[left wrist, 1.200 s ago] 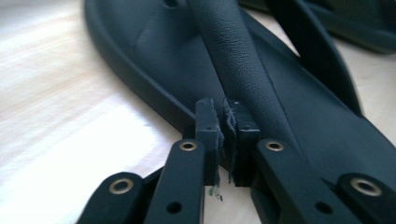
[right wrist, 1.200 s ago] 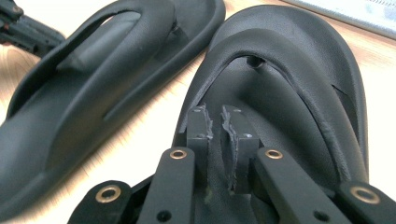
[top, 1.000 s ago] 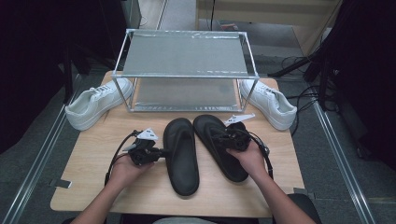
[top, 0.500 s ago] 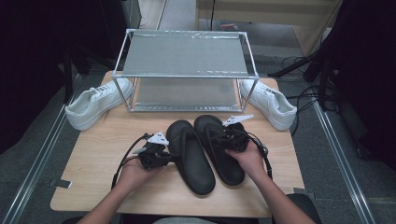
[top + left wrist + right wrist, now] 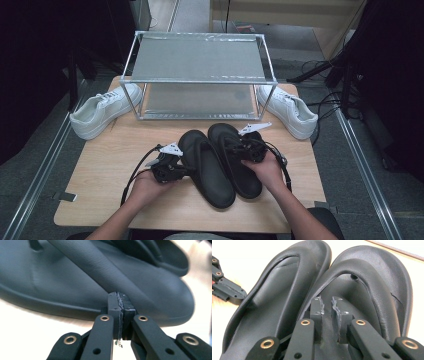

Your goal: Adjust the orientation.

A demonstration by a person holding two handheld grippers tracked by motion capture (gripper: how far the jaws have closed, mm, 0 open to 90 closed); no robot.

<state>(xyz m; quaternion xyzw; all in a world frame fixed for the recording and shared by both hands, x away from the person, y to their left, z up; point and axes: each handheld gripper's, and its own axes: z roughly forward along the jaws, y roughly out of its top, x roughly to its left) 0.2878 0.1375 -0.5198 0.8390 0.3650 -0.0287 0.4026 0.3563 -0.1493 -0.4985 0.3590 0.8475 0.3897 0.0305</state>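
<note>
Left gripper (image 5: 175, 170) fingers clenched on left black rubber flip-flop's (image 5: 207, 167) strap; right gripper (image 5: 327, 305) fingers slightly parted over right black rubber flip-flop (image 5: 372, 290), gripping nothing.

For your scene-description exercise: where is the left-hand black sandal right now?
In the high view the left black sandal lies on the wooden table near its front middle, touching the right black sandal, with the left gripper at its left edge.
</note>
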